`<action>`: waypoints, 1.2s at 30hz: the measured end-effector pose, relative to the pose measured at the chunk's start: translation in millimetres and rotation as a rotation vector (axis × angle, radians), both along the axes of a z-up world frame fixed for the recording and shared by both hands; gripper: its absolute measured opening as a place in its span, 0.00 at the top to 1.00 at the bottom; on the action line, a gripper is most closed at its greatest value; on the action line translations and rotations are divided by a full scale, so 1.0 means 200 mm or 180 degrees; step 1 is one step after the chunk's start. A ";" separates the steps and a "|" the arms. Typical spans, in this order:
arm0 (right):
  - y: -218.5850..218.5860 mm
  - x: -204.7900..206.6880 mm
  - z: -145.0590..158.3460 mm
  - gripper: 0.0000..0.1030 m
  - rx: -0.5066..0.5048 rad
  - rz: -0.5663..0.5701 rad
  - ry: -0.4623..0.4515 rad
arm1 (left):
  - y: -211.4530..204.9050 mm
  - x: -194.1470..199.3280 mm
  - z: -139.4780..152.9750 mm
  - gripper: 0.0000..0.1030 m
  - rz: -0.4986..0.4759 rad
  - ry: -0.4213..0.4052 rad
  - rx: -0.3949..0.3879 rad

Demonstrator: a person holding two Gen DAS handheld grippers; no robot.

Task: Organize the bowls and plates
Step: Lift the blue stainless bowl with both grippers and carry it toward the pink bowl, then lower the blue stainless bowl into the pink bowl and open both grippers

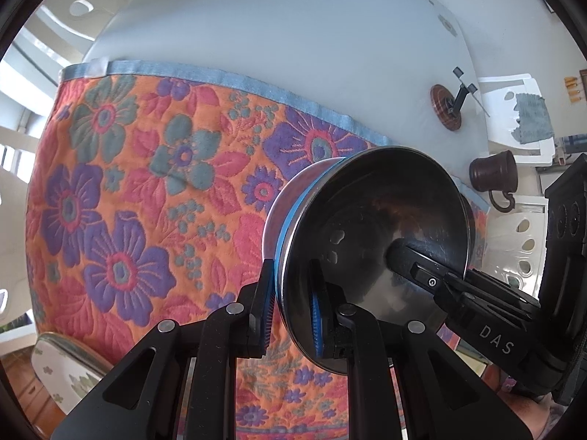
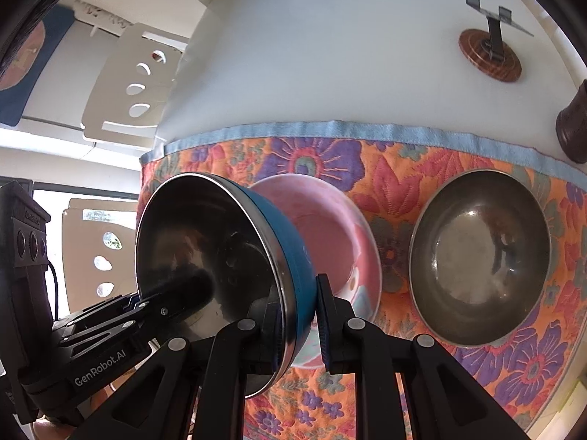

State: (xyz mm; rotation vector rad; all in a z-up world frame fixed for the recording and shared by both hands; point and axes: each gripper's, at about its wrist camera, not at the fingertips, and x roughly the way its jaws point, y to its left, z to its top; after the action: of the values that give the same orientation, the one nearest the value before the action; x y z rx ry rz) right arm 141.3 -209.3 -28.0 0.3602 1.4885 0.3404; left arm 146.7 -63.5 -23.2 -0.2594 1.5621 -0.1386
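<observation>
A blue bowl with a shiny steel inside (image 1: pixel 381 220) (image 2: pixel 205 242) hangs tilted on its side, held by both grippers at opposite rims. My left gripper (image 1: pixel 291 293) is shut on its rim, one pad inside and one outside. My right gripper (image 2: pixel 299 315) is shut on the opposite rim and also shows in the left wrist view (image 1: pixel 458 271). The left gripper (image 2: pixel 176 293) reaches into the bowl in the right wrist view. Just behind and under the blue bowl a pink bowl (image 2: pixel 330 234) (image 1: pixel 279 212) rests on the floral cloth (image 1: pixel 128 183). A dull steel bowl (image 2: pixel 480 256) sits upright to its right.
The floral cloth (image 2: pixel 403 168) covers the near part of a white table (image 1: pixel 293 36). A wooden disc with a black stand (image 2: pixel 489 55) and a brown mug (image 1: pixel 493 174) sit on the bare table. A flower-patterned plate (image 1: pixel 62 366) lies at the cloth's near left. White chairs (image 2: pixel 128 84) surround the table.
</observation>
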 end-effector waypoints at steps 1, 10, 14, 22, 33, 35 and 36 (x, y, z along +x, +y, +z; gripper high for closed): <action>-0.01 0.01 -0.02 0.85 0.0005 -0.0011 0.0025 | 0.00 0.01 -0.01 0.87 -0.0008 0.0009 0.0002; -0.03 0.03 -0.12 0.85 0.0024 -0.0065 0.0152 | -0.03 0.04 -0.09 0.87 -0.0105 0.0083 0.0061; -0.04 0.04 -0.15 0.85 0.0046 -0.0086 0.0188 | -0.05 0.04 -0.11 0.87 -0.0148 0.0075 0.0104; -0.03 0.05 -0.18 0.85 0.0073 -0.0107 0.0230 | -0.05 0.04 -0.12 0.87 -0.0152 0.0085 0.0075; -0.05 0.04 -0.18 0.85 0.0111 -0.0141 0.0236 | -0.04 0.03 -0.10 0.87 -0.0176 0.0082 0.0078; -0.06 0.04 -0.18 0.85 0.0107 -0.0157 0.0224 | -0.04 0.03 -0.09 0.86 -0.0184 0.0082 0.0083; -0.06 0.04 -0.17 0.85 0.0100 -0.0161 0.0212 | -0.04 0.03 -0.09 0.86 -0.0185 0.0080 0.0088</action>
State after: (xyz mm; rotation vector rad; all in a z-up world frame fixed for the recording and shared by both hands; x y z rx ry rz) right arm 148.4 -220.8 -62.8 0.4372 1.5379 0.3141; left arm 152.2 -72.3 -41.4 -0.1949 1.5962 -0.1594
